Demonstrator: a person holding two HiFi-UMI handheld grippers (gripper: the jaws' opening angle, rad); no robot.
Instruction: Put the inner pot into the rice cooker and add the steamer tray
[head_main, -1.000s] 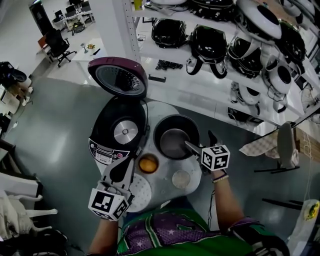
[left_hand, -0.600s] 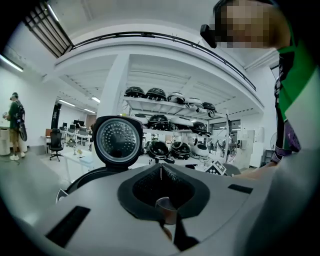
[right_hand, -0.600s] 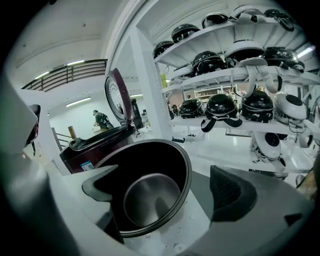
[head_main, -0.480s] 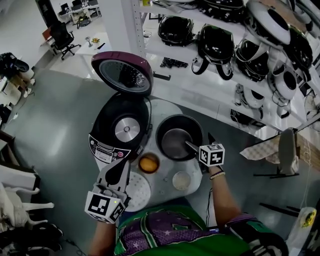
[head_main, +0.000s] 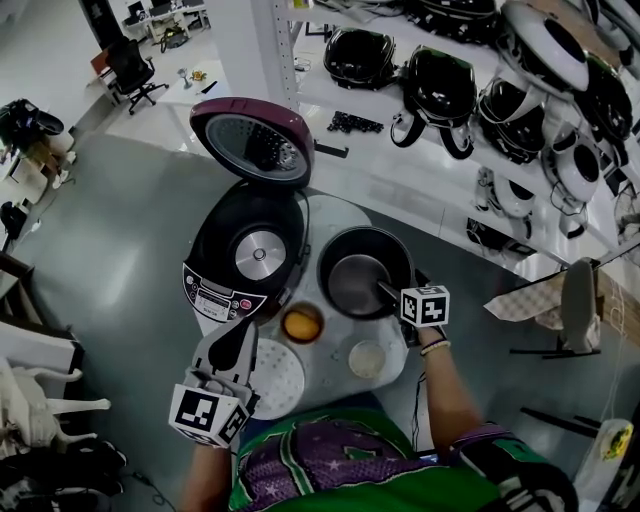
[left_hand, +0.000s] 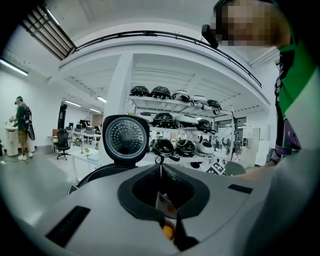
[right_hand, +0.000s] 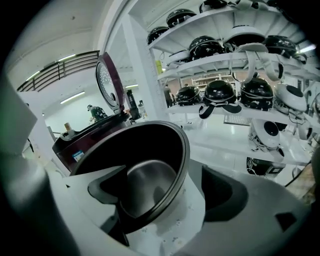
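White shelves (head_main: 450, 95) stacked with rice cookers fill the background behind a small round table (head_main: 322, 372). On the table's left side stands an open rice cooker (head_main: 250, 255), its purple lid (head_main: 255, 145) raised and its cavity empty. The inner pot (head_main: 360, 280) is just to the cooker's right, outside it. The right gripper (head_main: 392, 294) is clamped on the pot's near rim, one jaw inside and one outside. The left gripper (head_main: 238, 340) has its jaws pressed together on nothing, above the edge of the white steamer tray (head_main: 278, 380). An orange bowl (head_main: 301, 325) and a small dish (head_main: 366, 358) lie between the tray and the pot.
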